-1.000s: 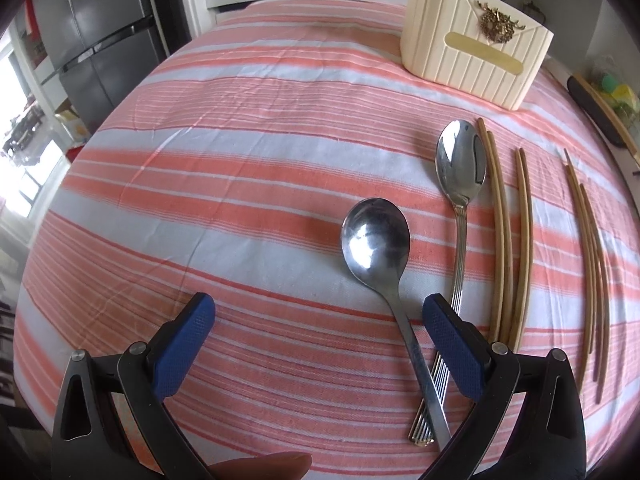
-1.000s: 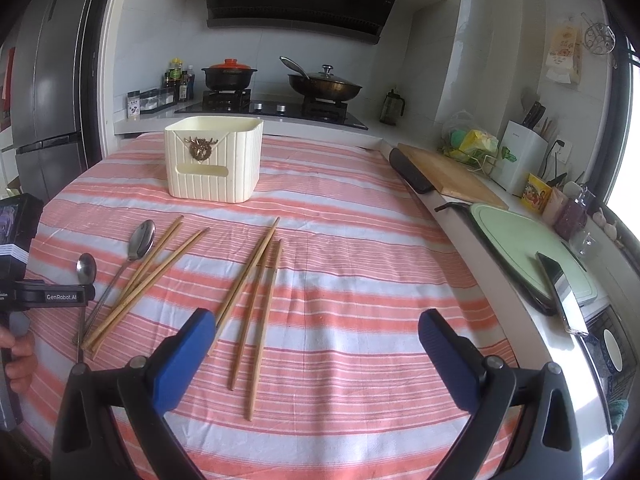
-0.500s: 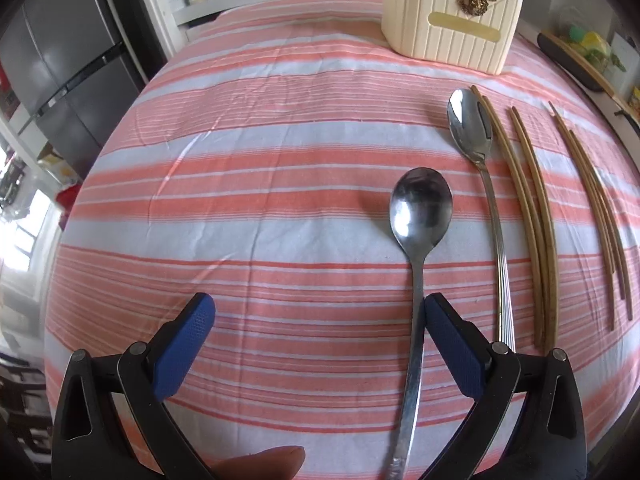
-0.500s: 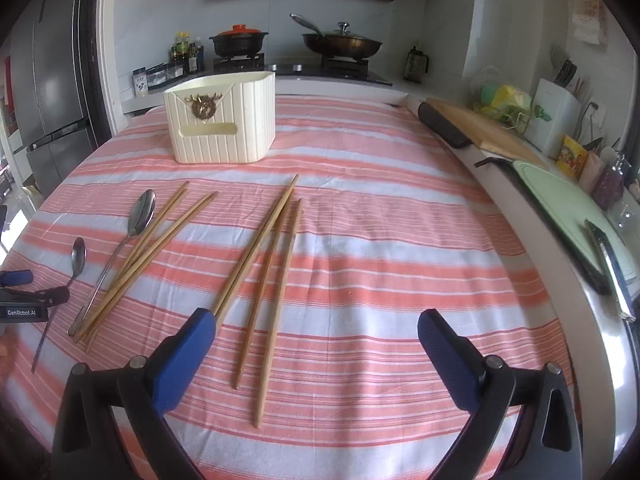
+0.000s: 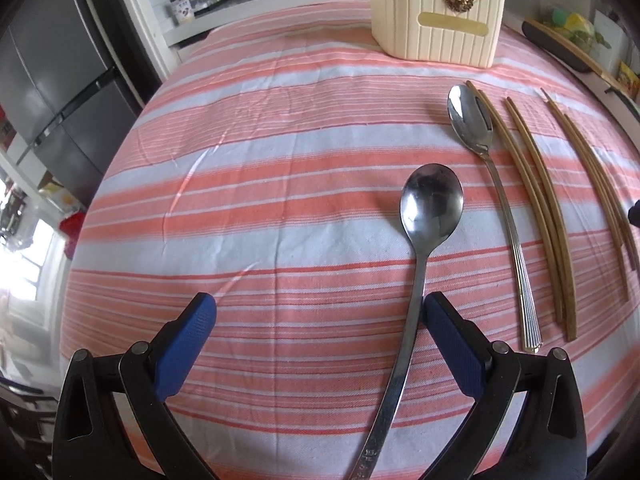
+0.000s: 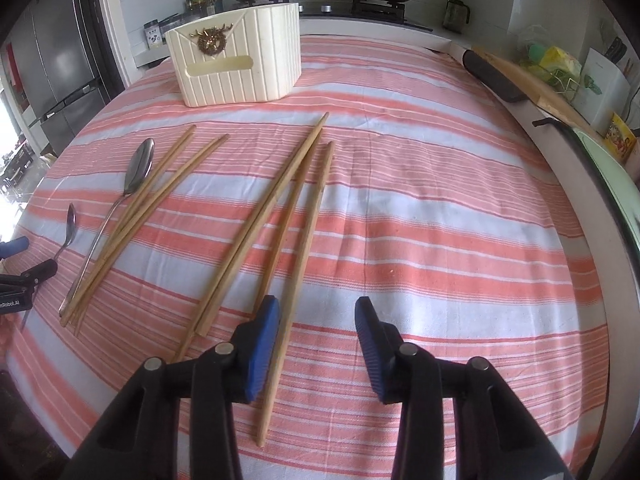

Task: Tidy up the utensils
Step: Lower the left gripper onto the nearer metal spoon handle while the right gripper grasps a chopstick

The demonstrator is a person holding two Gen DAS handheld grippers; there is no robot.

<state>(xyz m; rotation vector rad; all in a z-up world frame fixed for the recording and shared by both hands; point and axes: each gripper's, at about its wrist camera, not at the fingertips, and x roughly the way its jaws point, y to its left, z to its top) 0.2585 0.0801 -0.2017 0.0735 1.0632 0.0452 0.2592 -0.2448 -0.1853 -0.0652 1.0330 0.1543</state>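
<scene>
The nearest chopstick [image 6: 298, 276] lies lengthwise toward the holder [image 6: 240, 68] at the table's [image 6: 440, 208] far edge, inside the right gripper [image 6: 316, 344], whose half-open jaws, just closing, hold nothing; the left gripper [image 5: 316, 344] gapes over a spoon [image 5: 420, 248], nothing held.

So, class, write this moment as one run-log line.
left gripper: open around spoon handle | right gripper: open, closing beside chopstick | holder: upright

black gripper arms, silver screws — blue ribbed fingers [image 6: 262, 344]
</scene>
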